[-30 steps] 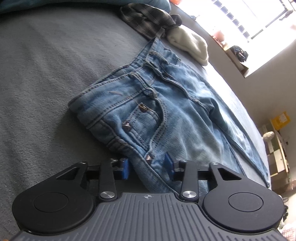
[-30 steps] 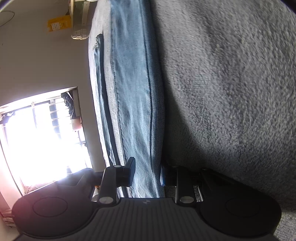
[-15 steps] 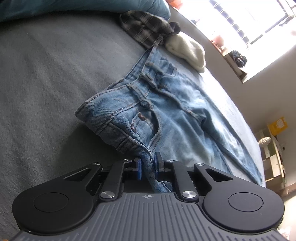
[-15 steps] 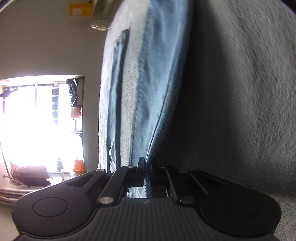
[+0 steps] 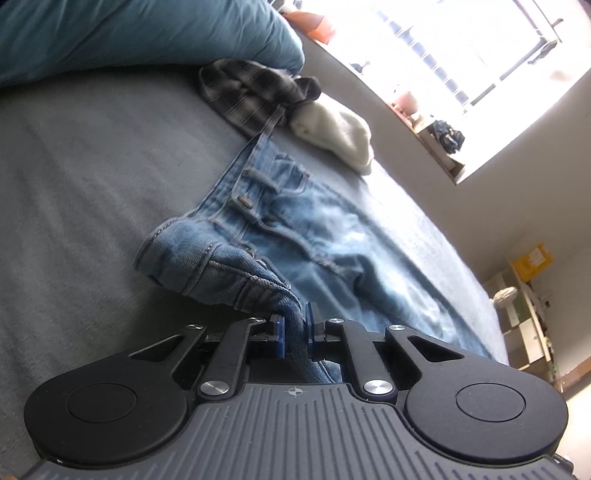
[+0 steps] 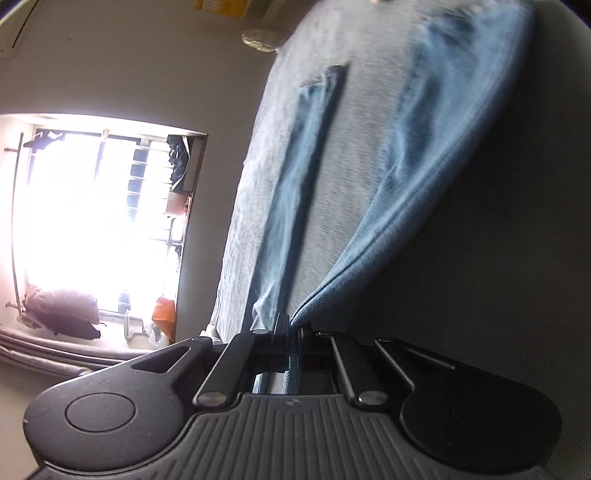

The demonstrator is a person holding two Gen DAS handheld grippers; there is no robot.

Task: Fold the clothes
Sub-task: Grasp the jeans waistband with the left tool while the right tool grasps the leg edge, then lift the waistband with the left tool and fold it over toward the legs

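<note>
Light blue jeans lie spread on a grey bed cover. My left gripper is shut on the near corner of the waistband and lifts it, so the denim bunches up in front of the jaws. In the right wrist view my right gripper is shut on the edge of a jeans leg, which rises off the bed in a taut fold. The other leg lies flat beyond it.
A dark plaid garment and a white rolled cloth lie on the bed past the waistband. A teal pillow is at the far left. A bright window and shelves stand beyond the bed.
Both grippers went from open around the denim to shut on it. Both have since lifted, pulling the waistband corner and the leg edge up off the bed.
</note>
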